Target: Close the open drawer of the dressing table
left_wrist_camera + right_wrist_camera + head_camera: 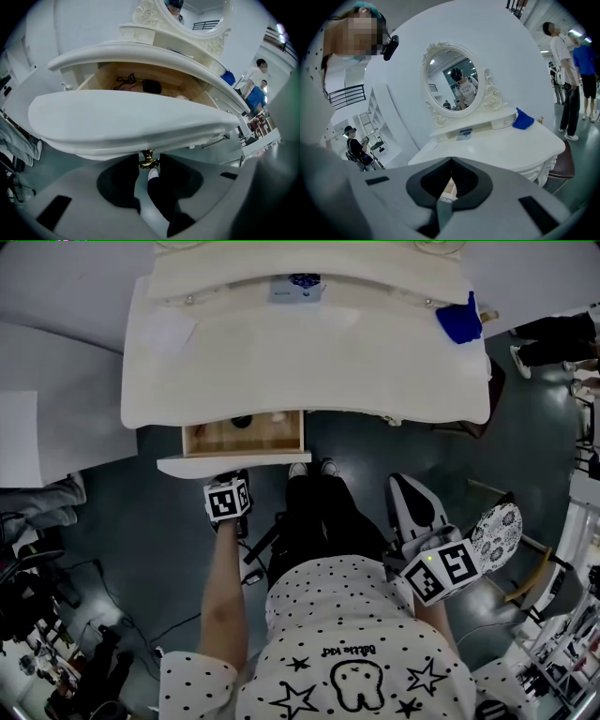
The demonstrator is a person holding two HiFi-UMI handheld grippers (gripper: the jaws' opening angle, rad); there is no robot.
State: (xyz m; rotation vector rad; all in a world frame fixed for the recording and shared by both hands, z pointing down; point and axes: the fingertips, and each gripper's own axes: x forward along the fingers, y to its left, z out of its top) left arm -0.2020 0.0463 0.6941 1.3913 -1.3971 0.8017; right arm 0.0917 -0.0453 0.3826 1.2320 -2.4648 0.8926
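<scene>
Open drawer (246,439), long side running across the dressing table's (375,362) left front, is projecting toward the person above grey floor (141,531); left gripper (149,163) jaws are standing apart at its gold knob (148,158), right gripper (451,161) jaws closed.

A dark grey floor (141,540) runs under the white dressing table (234,362), which backs onto a smooth, curved white wall (520,61). A brown seat (561,165) stands just beside the table's right end. Thin black cables (178,624) trail across the floor. Further off are white shelving (375,115), a black railing (347,96), standing bystanders (565,79) and bright ceiling lights (576,33).
</scene>
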